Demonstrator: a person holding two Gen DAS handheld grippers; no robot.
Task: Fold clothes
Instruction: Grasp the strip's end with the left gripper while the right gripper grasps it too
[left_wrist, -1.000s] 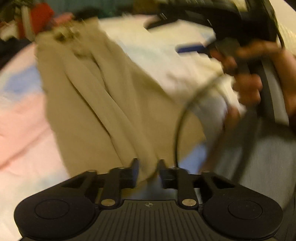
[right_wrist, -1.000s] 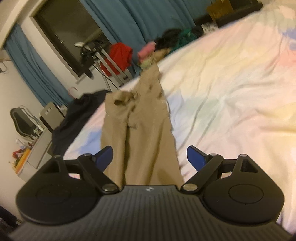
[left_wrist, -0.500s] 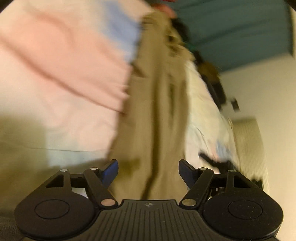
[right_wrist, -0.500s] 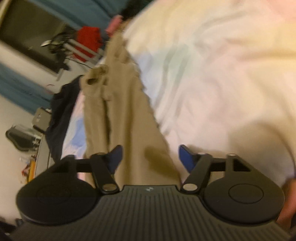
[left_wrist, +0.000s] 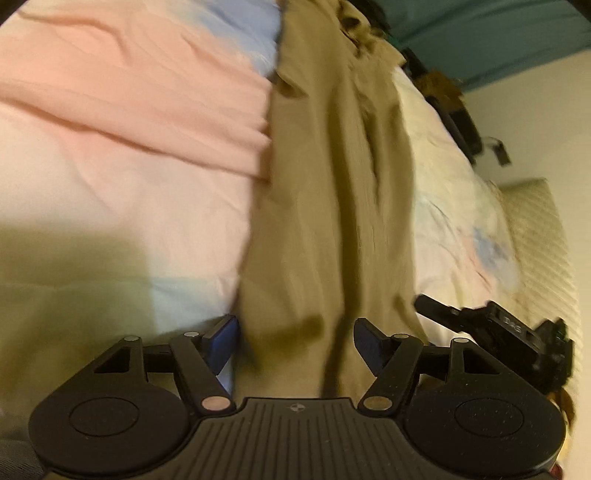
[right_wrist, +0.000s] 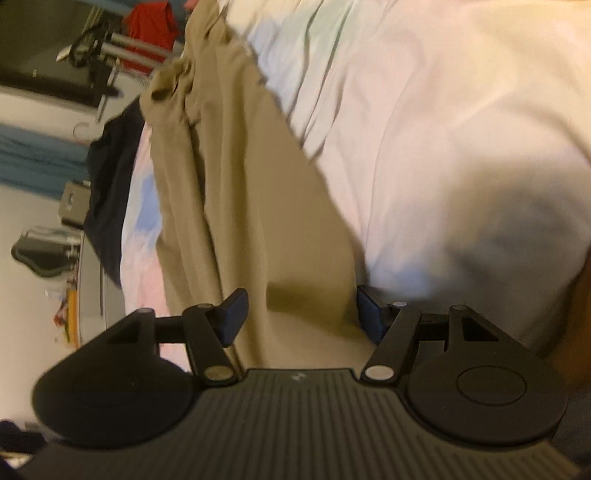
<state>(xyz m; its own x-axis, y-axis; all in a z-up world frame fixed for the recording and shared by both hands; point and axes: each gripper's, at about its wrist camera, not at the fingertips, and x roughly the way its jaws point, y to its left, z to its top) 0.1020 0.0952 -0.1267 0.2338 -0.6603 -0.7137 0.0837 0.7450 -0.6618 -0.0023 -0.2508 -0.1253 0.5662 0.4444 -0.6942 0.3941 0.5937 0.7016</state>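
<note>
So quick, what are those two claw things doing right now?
Left gripper: open, fingers either side of the khaki trousers, holding nothing.
Right gripper: open, same.

khaki trousers (left_wrist: 332, 192), pastel bedsheet (left_wrist: 129, 129), teal curtain (left_wrist: 480, 33)

One pair of tan trousers (left_wrist: 332, 192), one bedspread (left_wrist: 122, 140), two claws, one red garment (right_wrist: 153, 20).
</note>
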